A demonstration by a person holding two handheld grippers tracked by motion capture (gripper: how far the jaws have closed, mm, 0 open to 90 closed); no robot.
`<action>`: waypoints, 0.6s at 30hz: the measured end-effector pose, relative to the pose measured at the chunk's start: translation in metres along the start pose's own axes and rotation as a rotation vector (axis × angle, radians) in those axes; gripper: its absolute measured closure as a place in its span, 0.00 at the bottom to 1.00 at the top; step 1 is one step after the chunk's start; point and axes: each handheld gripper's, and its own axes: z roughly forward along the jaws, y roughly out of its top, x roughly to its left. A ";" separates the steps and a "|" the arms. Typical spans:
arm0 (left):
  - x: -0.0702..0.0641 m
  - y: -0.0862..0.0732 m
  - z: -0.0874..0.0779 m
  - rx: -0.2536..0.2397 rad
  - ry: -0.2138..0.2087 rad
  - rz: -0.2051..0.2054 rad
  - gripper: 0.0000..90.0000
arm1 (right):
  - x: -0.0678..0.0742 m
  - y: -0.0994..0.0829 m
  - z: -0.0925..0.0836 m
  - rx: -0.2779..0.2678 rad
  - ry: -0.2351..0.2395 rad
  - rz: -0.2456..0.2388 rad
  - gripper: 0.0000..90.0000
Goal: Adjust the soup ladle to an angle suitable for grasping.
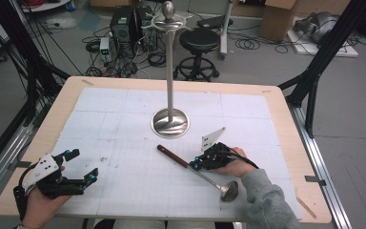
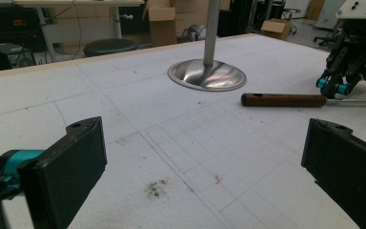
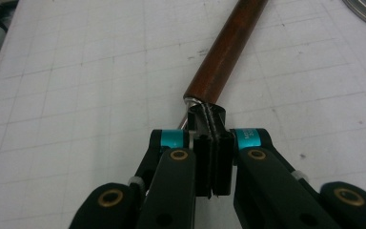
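A ladle [image 1: 205, 175] with a brown wooden handle [image 3: 226, 52] and a thin metal shaft lies flat on the white mat, its bowl toward the front edge. My right gripper [image 3: 210, 119] is shut, with its pads pressed together. Its tips sit at the joint between handle and shaft, and the shaft runs under the left jaw, not between the pads. The high view has this gripper [image 1: 196, 164] over the ladle's middle. My left gripper [image 1: 82, 164] rests at the front left, open and holding nothing. Its jaws stand wide apart in the left gripper view [image 2: 205, 157].
A tall metal stand [image 1: 170, 71] with a round base [image 2: 207, 75] rises from the middle of the mat, just behind the ladle. The wooden table [image 1: 286, 124] is edged by black frame legs. Stools, cables and boxes stand on the floor beyond.
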 end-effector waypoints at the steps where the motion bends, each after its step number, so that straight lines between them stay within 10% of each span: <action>1: 0.000 0.000 0.000 0.000 0.000 0.000 0.02 | 0.001 0.001 0.000 0.006 -0.005 0.003 1.00; 18: 0.000 0.000 0.000 -0.002 -0.001 -0.004 0.02 | 0.017 0.014 0.008 0.069 0.014 -0.098 1.00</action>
